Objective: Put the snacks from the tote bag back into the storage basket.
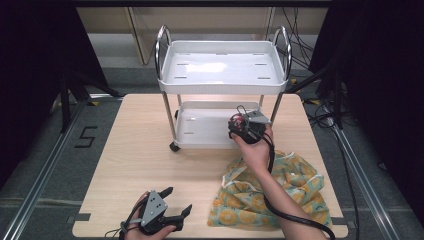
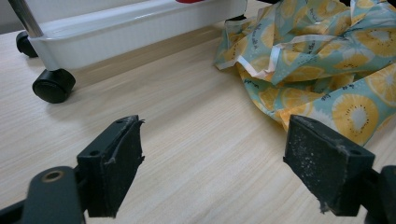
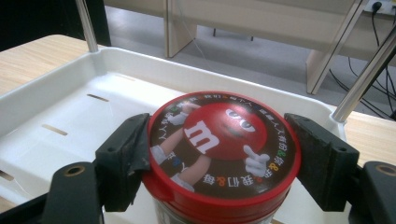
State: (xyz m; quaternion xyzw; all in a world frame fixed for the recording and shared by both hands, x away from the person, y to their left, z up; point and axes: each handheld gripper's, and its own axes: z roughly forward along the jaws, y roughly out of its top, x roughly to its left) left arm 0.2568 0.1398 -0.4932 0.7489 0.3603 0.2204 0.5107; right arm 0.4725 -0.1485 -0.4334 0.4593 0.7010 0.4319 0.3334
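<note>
The right gripper [image 3: 219,154] has its two jaws clamped on the red lid of one jar [image 3: 223,149], one jaw on each side of the rim. The jar's body is cut off at the bottom of the right gripper view, so its contents cannot be made out. It is held over the lower tray [image 3: 70,116] of one white cart [image 1: 222,67], which has two trays and stands on the counter [image 1: 145,155].

The left gripper [image 1: 170,207] sits near the counter's front edge, its two jaws spread wide with nothing between them. One cloth [image 2: 322,56] with a lemon print lies crumpled just beside the cart; two black casters [image 2: 53,85] show, the farther one partly cut off.
</note>
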